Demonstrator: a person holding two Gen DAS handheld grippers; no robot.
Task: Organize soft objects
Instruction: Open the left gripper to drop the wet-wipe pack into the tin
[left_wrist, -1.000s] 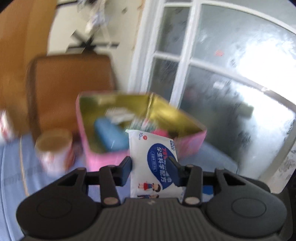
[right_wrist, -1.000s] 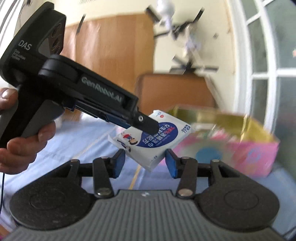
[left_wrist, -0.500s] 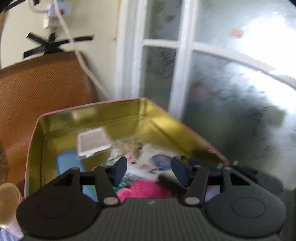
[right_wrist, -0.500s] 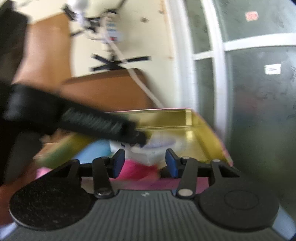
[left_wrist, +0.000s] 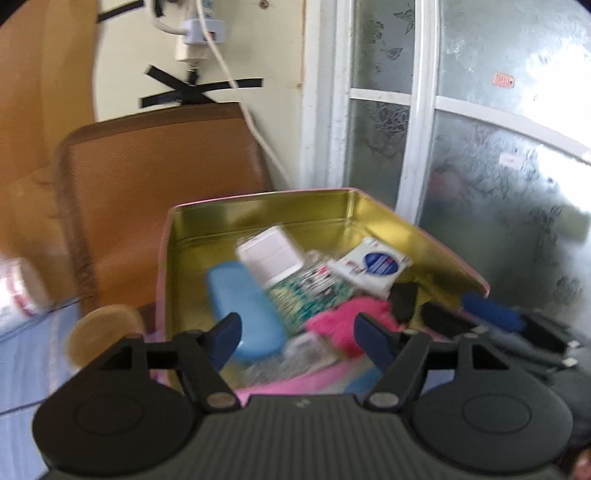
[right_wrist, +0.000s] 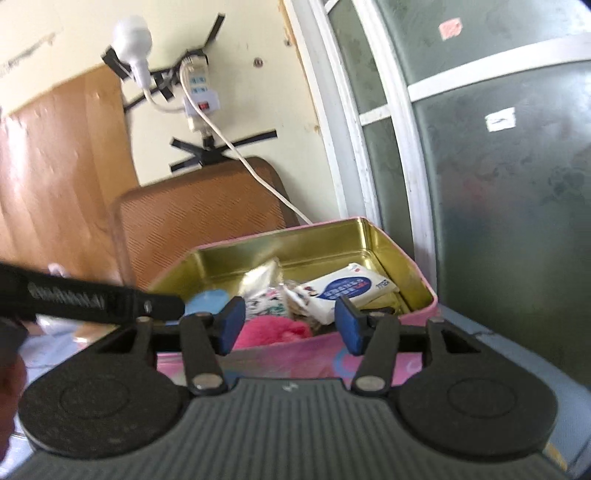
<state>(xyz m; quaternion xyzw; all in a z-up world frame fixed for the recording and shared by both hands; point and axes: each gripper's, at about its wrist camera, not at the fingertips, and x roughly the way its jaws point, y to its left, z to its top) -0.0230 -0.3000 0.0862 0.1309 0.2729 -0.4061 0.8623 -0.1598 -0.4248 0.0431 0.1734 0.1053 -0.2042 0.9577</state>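
Observation:
A pink tin (left_wrist: 258, 197) with a gold inside stands open on the blue cloth. In it lie a white and blue tissue pack (left_wrist: 373, 266), a pink fluffy thing (left_wrist: 351, 321), a blue case (left_wrist: 240, 310), a white packet (left_wrist: 269, 254) and a patterned pack (left_wrist: 310, 291). My left gripper (left_wrist: 299, 341) hangs over the tin's near edge, its jaws opening with nothing between them. In the right wrist view the tissue pack (right_wrist: 347, 291) rests against the tin's (right_wrist: 280, 230) right wall. My right gripper (right_wrist: 290, 326) is at the tin's near side, jaws opening and empty.
A brown padded board (left_wrist: 166, 177) leans on the wall behind the tin. A round lidded tub (left_wrist: 107, 328) stands left of the tin. A power strip (right_wrist: 199, 92) and white cable (right_wrist: 258, 177) hang on the wall. Frosted glass doors (left_wrist: 498, 184) close off the right.
My left gripper held the tissue pack in front of the tin; it has let go, and the pack now lies inside. Both grippers have drawn close to the tin, jaws wider.

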